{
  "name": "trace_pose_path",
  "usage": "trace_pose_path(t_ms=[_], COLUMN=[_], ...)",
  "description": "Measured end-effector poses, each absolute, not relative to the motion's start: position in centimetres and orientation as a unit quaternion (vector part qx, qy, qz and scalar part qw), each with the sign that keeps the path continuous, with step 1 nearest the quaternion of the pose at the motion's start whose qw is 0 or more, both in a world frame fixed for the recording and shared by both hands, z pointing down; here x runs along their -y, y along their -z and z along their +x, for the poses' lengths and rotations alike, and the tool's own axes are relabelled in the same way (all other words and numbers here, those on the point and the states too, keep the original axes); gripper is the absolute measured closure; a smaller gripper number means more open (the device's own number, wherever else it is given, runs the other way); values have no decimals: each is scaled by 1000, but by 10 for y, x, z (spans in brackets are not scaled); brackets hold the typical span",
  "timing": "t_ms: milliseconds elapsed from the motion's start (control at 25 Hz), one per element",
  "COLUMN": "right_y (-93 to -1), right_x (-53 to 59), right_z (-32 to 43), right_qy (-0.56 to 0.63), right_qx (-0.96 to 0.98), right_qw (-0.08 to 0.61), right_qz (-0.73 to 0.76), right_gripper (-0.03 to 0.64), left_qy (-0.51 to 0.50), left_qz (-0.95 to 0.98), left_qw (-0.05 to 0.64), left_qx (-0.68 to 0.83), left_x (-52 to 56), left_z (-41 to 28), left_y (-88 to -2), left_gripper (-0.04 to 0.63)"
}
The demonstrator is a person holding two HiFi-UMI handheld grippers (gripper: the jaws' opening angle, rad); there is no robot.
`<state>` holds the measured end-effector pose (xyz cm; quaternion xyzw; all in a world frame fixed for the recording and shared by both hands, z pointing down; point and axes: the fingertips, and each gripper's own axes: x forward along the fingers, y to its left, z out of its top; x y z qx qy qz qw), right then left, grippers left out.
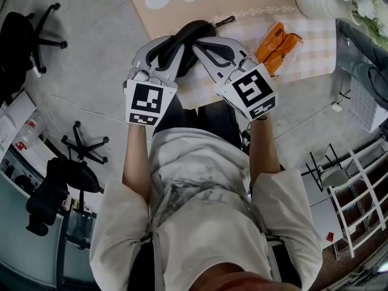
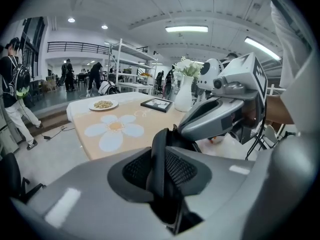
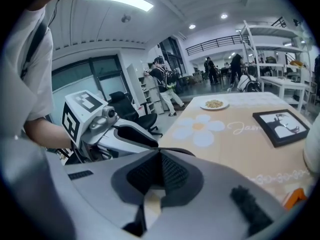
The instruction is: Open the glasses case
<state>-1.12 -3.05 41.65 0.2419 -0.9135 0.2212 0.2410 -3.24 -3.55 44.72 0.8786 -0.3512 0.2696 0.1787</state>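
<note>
table (image 1: 140, 5): checked cloth (image 1: 306, 50), glasses case (image 1: 182, 40) at near edge, orange packet (image 1: 277, 46), white vase (image 1: 318, 3).

An open-plan office or lab hall: black swivel chairs (image 1: 18, 38) on the grey floor (image 1: 91, 53) left of the left gripper (image 2: 161, 166), white shelving (image 2: 131, 51) far ahead, strip lights (image 2: 186, 29) overhead.

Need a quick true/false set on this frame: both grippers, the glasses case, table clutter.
1. The left gripper is clamped on the black glasses case. True.
2. The right gripper has its jaws wide apart. False: they are together, at the case's edge.
3. An orange item lies on the checked cloth, to the right of the case in the head view. True.
4. The white vase is empty. False: it holds white flowers.
</note>
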Motion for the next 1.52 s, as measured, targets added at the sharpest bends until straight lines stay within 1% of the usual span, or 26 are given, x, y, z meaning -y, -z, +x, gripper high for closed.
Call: trace_pose_path(t_ms=[440, 1520], right_y=[-422, -431], right_x=[18, 2], right_z=[-4, 18], right_qy=[-208, -206], right_qx=[906, 885], right_qw=[273, 321], right_qz=[246, 266], right_gripper=[598, 600], left_qy=[-275, -279], left_qz=[874, 865], left_qw=[185, 188], left_qx=[356, 372], left_x=[38, 44], left_z=[-37, -45], left_y=[-451, -455], left_gripper=[508, 517])
